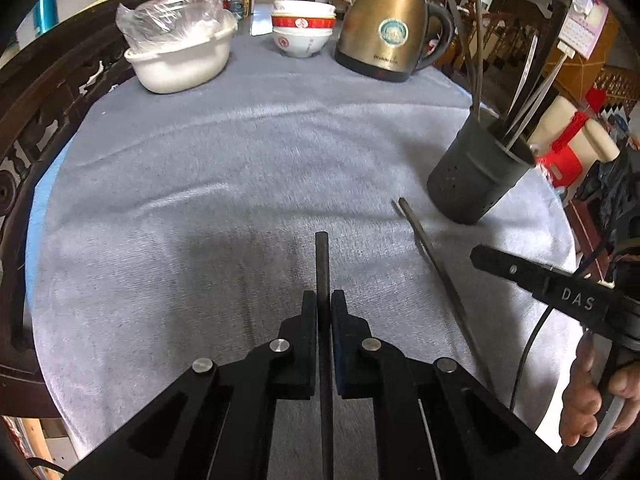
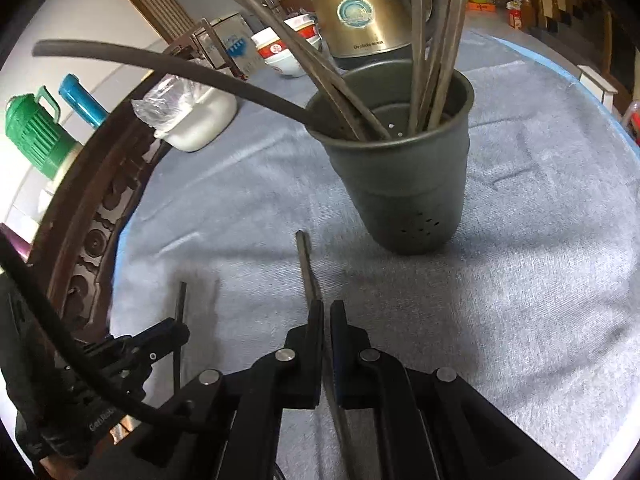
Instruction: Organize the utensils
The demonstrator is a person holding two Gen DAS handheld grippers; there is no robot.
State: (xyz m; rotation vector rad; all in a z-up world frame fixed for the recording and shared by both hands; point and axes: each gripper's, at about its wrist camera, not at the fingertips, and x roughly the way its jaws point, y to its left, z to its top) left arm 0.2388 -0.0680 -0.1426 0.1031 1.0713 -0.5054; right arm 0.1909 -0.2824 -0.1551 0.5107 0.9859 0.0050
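My left gripper [image 1: 324, 300] is shut on a dark chopstick [image 1: 322, 264] that sticks forward over the grey cloth; it also shows in the right wrist view [image 2: 180, 312]. My right gripper [image 2: 326, 308] is shut on a second chopstick [image 2: 306, 264], which appears in the left wrist view [image 1: 436, 268]. The dark utensil cup [image 2: 400, 184] stands just ahead of the right gripper and holds several chopsticks [image 2: 436, 40] and a dark curved handle [image 2: 160, 64]. In the left wrist view the cup [image 1: 476, 176] stands at the right.
At the far side of the round table stand a white tub with a plastic bag [image 1: 180, 56], stacked red-and-white bowls [image 1: 303, 28] and a brass kettle [image 1: 388, 28]. A carved dark wooden chair back [image 1: 36, 120] curves along the left edge.
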